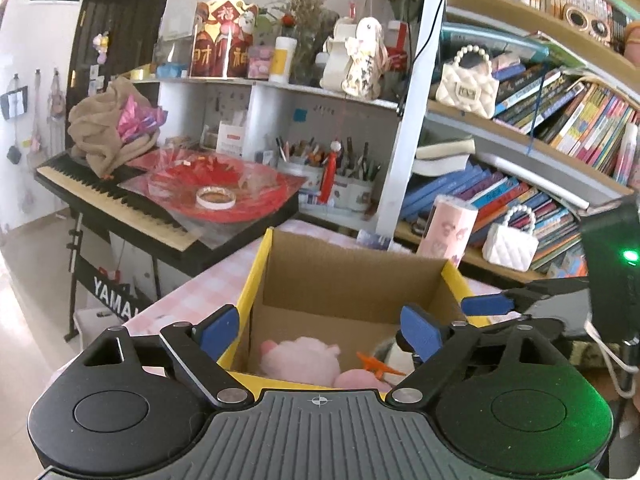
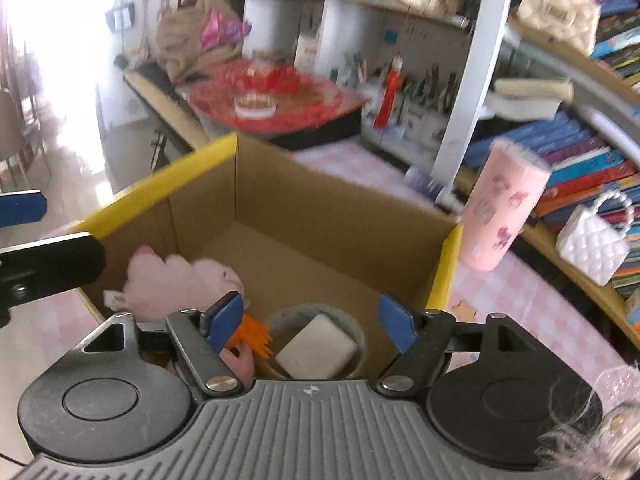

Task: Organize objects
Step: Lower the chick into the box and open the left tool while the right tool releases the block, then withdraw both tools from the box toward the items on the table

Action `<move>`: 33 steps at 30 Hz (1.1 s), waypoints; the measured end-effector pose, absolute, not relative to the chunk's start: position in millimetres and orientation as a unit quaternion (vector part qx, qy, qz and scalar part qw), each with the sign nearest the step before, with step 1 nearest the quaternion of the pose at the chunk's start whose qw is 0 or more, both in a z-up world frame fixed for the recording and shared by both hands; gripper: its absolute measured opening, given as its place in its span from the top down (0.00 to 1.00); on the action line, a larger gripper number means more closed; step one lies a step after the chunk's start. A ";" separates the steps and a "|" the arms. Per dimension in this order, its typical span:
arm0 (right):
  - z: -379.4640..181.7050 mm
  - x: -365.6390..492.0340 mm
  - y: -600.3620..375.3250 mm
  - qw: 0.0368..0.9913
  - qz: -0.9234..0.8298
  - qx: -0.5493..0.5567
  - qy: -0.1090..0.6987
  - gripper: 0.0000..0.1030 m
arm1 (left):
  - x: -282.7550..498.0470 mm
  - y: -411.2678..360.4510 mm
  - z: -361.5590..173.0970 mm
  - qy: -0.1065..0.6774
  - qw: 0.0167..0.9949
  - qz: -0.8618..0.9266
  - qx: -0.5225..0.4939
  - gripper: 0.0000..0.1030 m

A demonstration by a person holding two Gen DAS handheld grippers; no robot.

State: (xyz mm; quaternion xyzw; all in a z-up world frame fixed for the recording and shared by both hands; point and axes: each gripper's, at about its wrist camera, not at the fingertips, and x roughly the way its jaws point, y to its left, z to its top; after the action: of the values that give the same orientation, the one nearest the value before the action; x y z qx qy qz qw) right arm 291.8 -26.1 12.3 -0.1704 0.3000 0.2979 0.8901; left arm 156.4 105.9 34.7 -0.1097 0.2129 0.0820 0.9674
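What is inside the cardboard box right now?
Inside the cardboard box: a pink plush toy, an orange toy and a white block in a round grey container. Whatever lies beneath them is hidden.

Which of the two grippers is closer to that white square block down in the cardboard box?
Right. The right gripper hangs open directly above the white square block; the left gripper sits over the pink plush toy beside it.

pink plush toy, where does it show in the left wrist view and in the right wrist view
Left wrist view: the pink plush toy lies low at centre, on the box floor.
Right wrist view: it sits at lower left, against the box's left wall.
Shared landmark: the cardboard box with yellow edges.
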 end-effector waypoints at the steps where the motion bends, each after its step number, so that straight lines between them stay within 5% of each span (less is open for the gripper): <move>1: 16.5 287.0 -27.0 0.894 0.296 -0.169 0.291 0.27 | 154.7 107.0 36.2 0.211 0.968 0.082 -0.112 0.11; 14: 41.4 220.0 -66.7 0.947 0.188 -0.073 0.250 0.12 | 117.6 95.3 35.9 0.228 0.966 0.077 -0.096 0.05; 33: -8.2 114.9 -58.9 0.943 0.122 -0.083 0.298 0.10 | 61.6 107.3 0.8 0.306 0.944 0.093 -0.078 0.05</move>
State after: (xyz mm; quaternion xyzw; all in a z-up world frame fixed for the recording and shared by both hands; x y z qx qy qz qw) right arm 114.9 -58.9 -8.2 -0.0831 0.2985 0.1219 0.9430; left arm 61.6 107.3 0.8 -0.0784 0.3065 0.0927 0.9441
